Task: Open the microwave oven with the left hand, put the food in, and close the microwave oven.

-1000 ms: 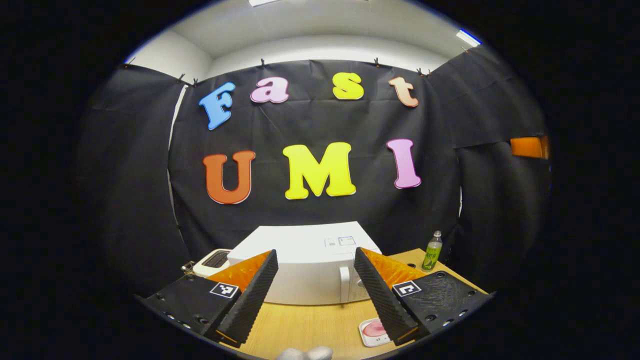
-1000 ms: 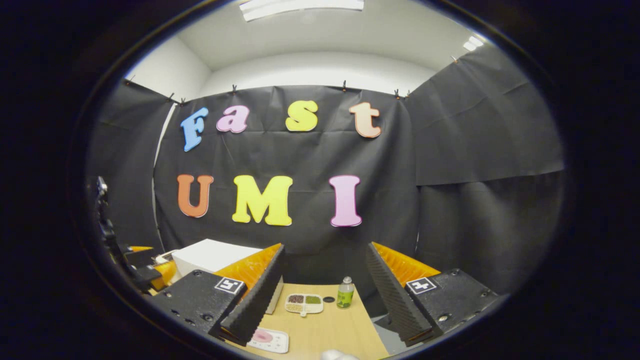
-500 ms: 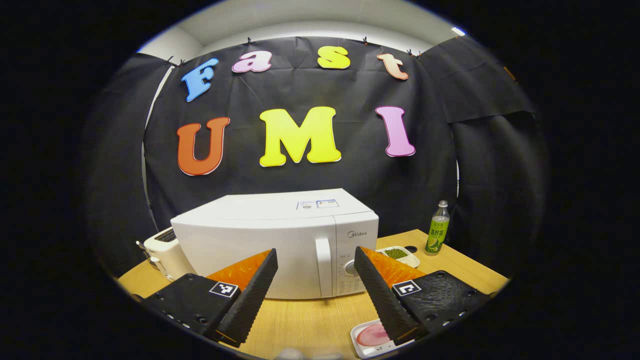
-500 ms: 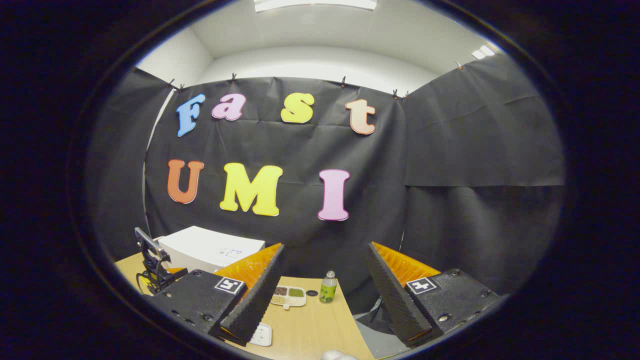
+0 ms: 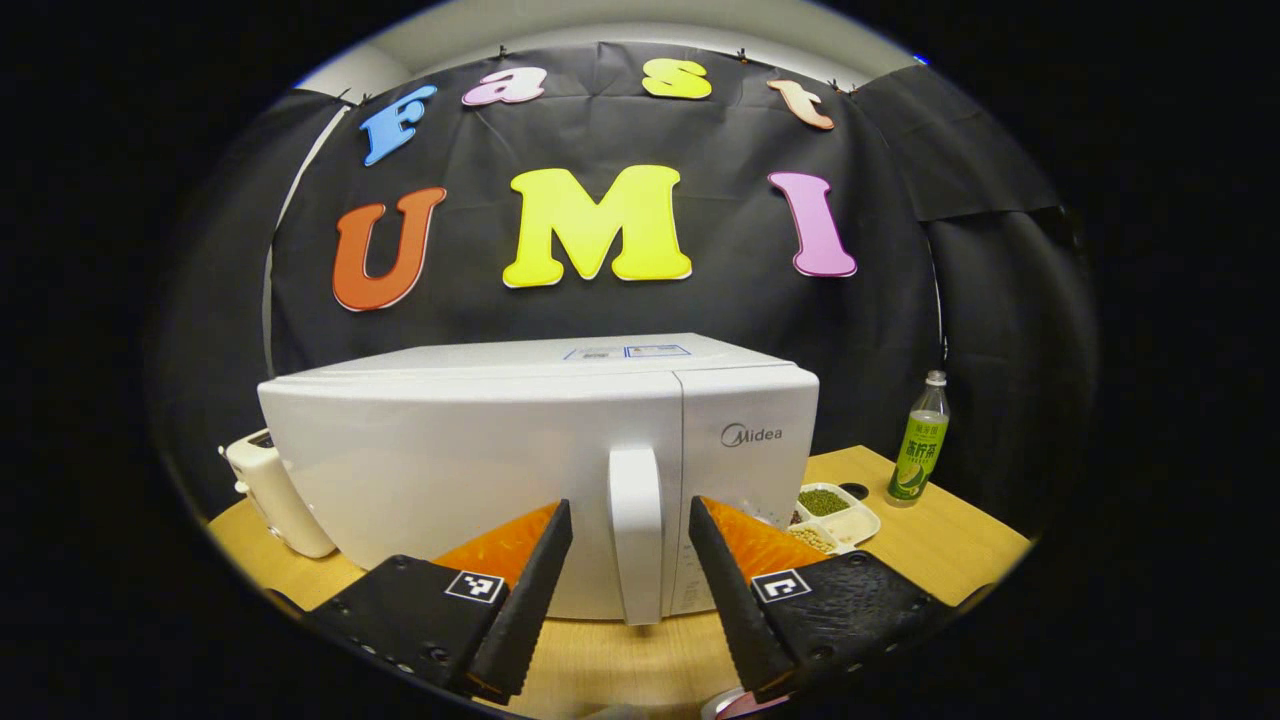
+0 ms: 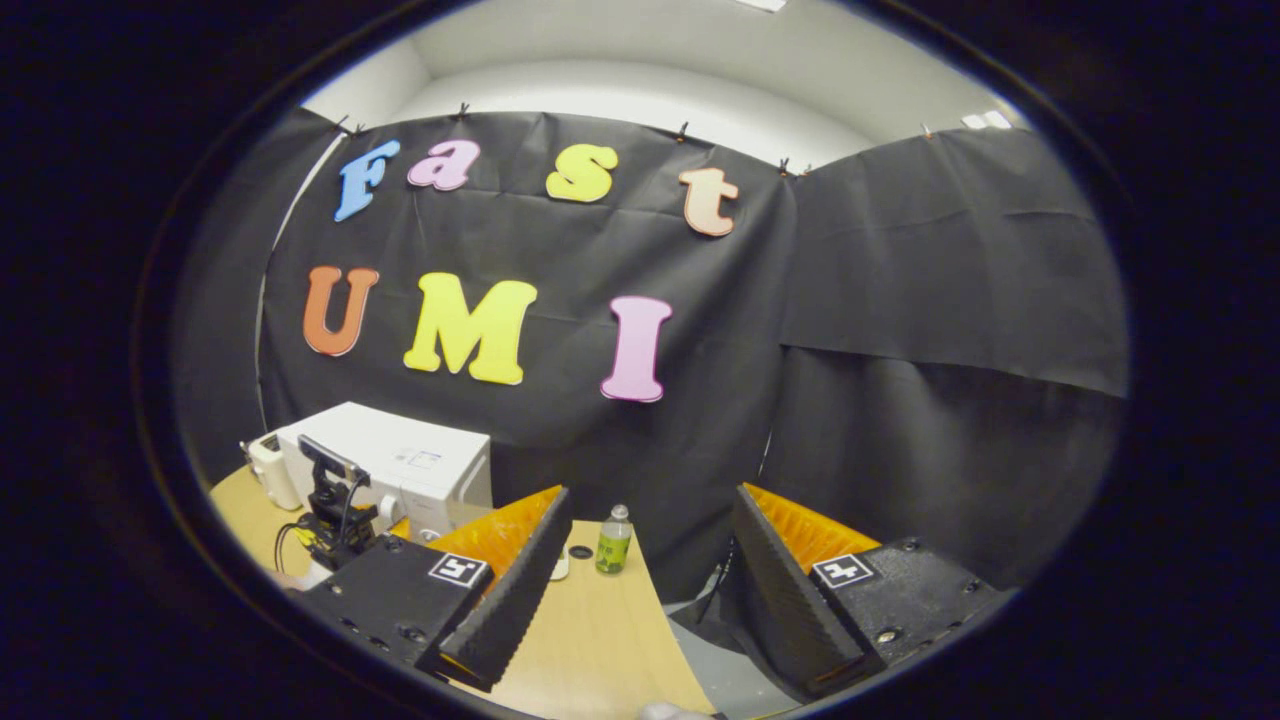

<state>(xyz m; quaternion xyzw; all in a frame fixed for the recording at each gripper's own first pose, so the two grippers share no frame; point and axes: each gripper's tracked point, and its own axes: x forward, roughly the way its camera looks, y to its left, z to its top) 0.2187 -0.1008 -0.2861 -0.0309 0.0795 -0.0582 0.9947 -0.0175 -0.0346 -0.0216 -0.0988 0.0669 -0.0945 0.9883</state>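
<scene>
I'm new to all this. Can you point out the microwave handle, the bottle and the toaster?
handle [image 5: 636, 530]: left gripper view, middle of the bar.
bottle [image 5: 918, 457]: left gripper view, on its label.
toaster [image 5: 275, 490]: left gripper view, its side wall.

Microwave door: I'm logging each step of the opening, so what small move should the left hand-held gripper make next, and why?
Probably ease forward a little and close on the door handle. The left hand-held gripper is open, with the upright handle standing between its fingers, apparently not yet pinched. The microwave door is shut, so a grip must come before any pull.
</scene>
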